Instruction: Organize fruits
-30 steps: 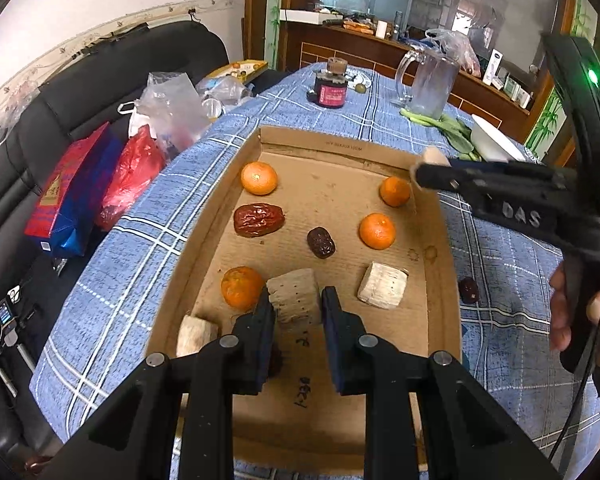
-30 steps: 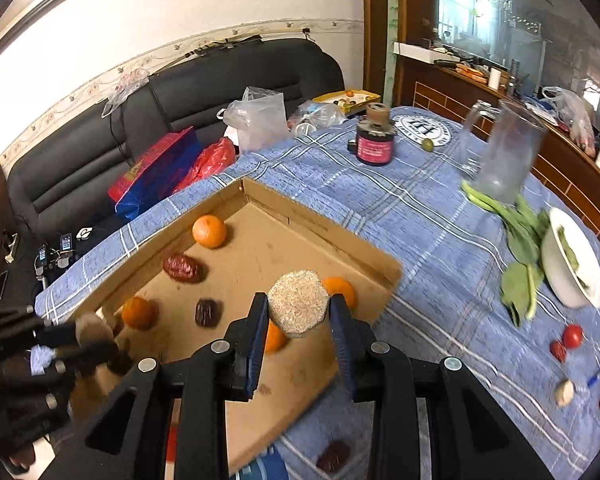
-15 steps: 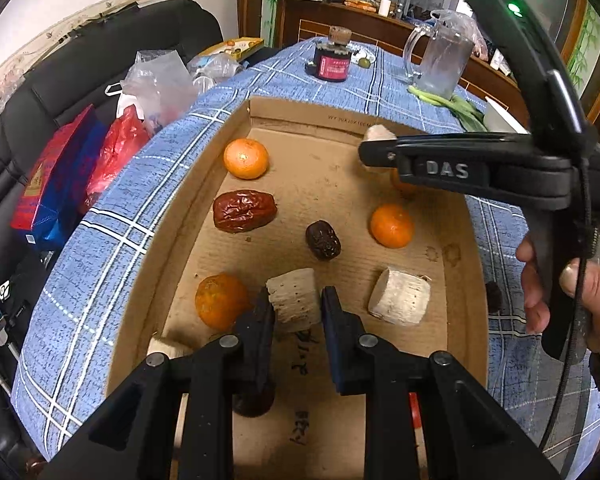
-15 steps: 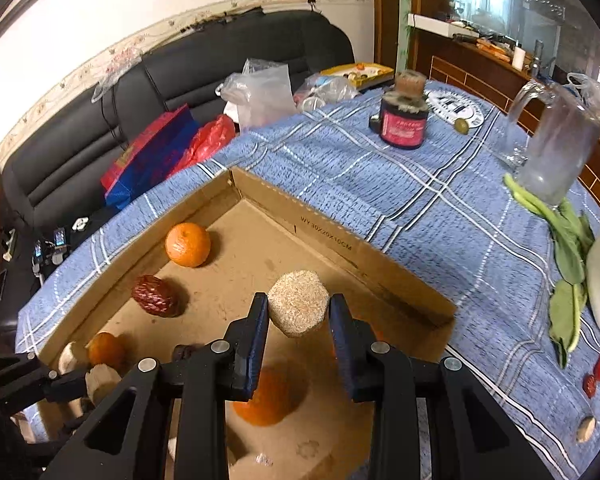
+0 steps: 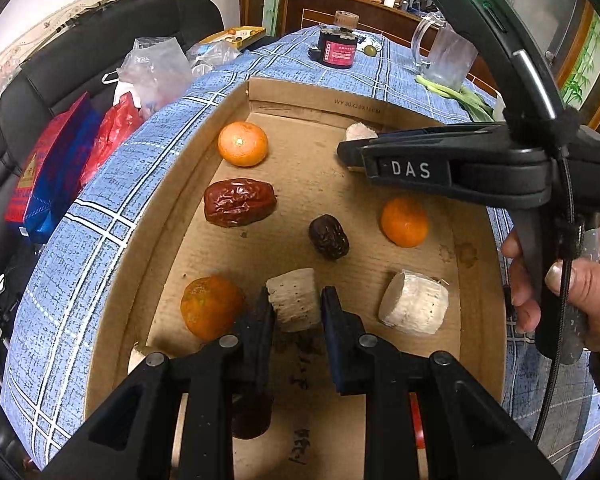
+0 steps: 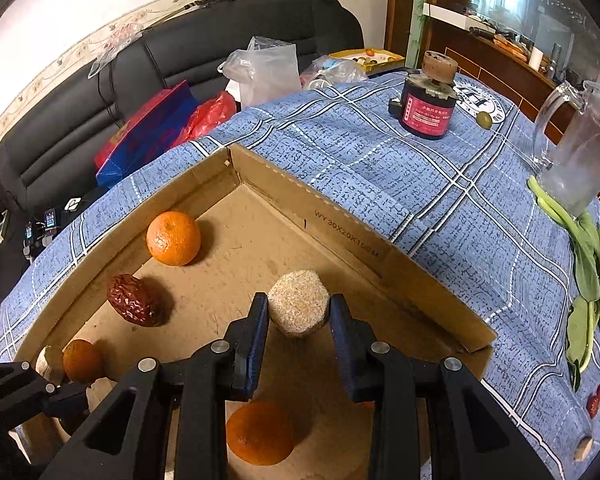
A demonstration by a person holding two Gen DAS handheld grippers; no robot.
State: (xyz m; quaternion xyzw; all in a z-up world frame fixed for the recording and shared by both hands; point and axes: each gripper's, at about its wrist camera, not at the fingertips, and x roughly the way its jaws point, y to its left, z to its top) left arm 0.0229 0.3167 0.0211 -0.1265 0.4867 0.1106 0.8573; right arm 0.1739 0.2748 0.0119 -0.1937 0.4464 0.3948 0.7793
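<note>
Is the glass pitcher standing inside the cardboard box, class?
No. In the right wrist view the glass pitcher stands on the blue checked tablecloth, well outside the cardboard box.

Both tools are black plastic with silver screws at the finger pivots – the left gripper (image 5: 296, 312) likewise the right gripper (image 6: 299, 318), which bears white "DAS" lettering, a green light and a thin black cable – dark-blue pads (image 6: 256, 344) line the fingers
</note>
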